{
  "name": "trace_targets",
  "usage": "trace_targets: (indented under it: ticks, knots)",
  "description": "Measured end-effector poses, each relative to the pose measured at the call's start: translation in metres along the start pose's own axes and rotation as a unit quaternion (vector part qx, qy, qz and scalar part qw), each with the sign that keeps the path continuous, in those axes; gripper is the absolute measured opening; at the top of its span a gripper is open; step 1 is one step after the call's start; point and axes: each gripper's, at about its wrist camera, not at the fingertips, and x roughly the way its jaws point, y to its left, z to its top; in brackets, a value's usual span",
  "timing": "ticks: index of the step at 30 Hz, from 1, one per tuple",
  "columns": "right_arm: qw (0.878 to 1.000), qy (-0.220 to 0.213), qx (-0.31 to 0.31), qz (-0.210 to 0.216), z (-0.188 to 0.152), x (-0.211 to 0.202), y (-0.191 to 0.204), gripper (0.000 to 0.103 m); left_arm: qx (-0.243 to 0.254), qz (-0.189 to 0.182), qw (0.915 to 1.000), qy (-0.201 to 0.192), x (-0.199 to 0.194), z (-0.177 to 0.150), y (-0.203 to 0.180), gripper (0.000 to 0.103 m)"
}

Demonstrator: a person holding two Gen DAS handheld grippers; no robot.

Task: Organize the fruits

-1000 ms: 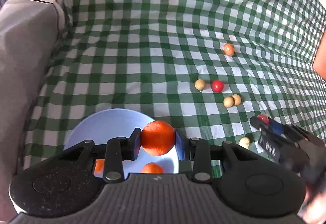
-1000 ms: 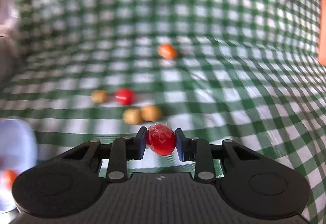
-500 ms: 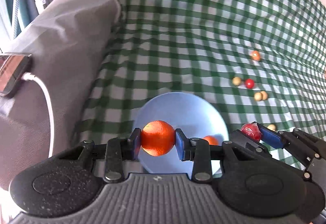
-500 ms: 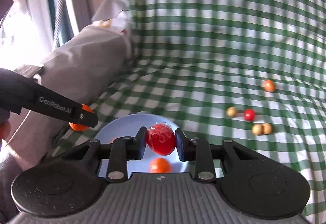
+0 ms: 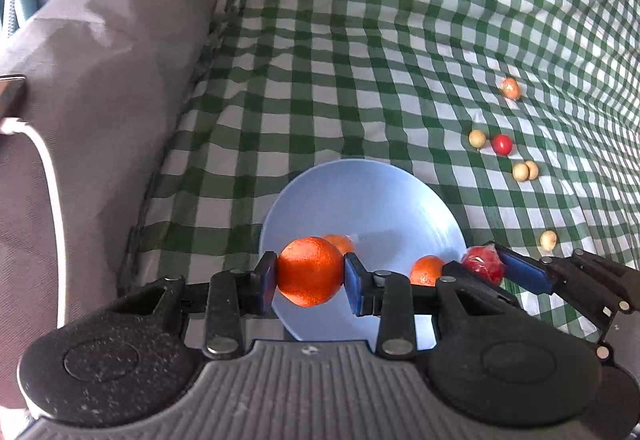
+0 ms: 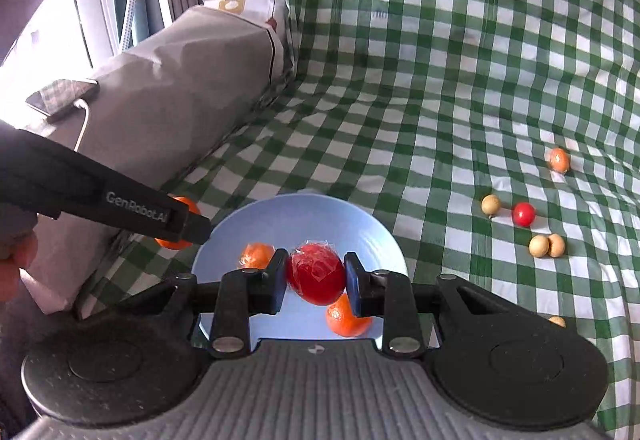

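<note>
Fruits are split between a pale blue plate and the green-and-white checked cloth it sits on. Two small oranges lie on the plate: one toward its left side, another near its front edge. The left gripper has its jaws clamped on a larger orange, held above the plate's near left part. The right gripper has its jaws clamped on a red fruit wrapped in clear film, held above the middle of the plate; in the left wrist view it enters from the right, just beside the plate's rim.

Well off to the right on the cloth lie loose pieces: a wrapped orange fruit farthest back, a tan ball just beside a shiny red ball, two tan balls touching each other, and one more tan ball nearer the front.

A grey cushioned surface borders the cloth on the left, with a phone and white cable resting on it.
</note>
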Motion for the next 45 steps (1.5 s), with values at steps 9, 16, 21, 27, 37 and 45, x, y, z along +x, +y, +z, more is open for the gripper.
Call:
trace_targets:
  ticks: [9,16,21,27,37,45]
  knots:
    - [1.0,0.022,0.003,0.007,-0.007,0.029,-0.005,0.031,0.016,0.002,0.9997,0.018,0.035,0.008,-0.007,0.039]
    - [0.999,0.031,-0.003,0.011,-0.007,0.041,-0.007,0.031,0.022,0.003,0.9994,0.028,0.051,0.012,-0.006,0.039]
    - [0.999,0.035,-0.008,0.018,-0.004,0.049,-0.008,0.032,0.017,0.007,0.9998,0.004,0.047,0.018,-0.003,0.102]
    - [0.999,0.042,-0.007,0.026,0.0,0.035,-0.008,0.085,0.015,0.002,0.9998,-0.015,0.017,0.014,0.0,0.103]
    - [0.999,0.04,0.004,0.003,-0.009,-0.038,0.005,0.102,-0.001,0.041,0.9988,-0.025,-0.054,-0.037,0.008,0.103]
    - [0.999,-0.016,0.023,-0.018,-0.017,-0.1,0.026,0.102,-0.006,0.05,0.9969,-0.06,-0.097,-0.058,0.006,0.103]
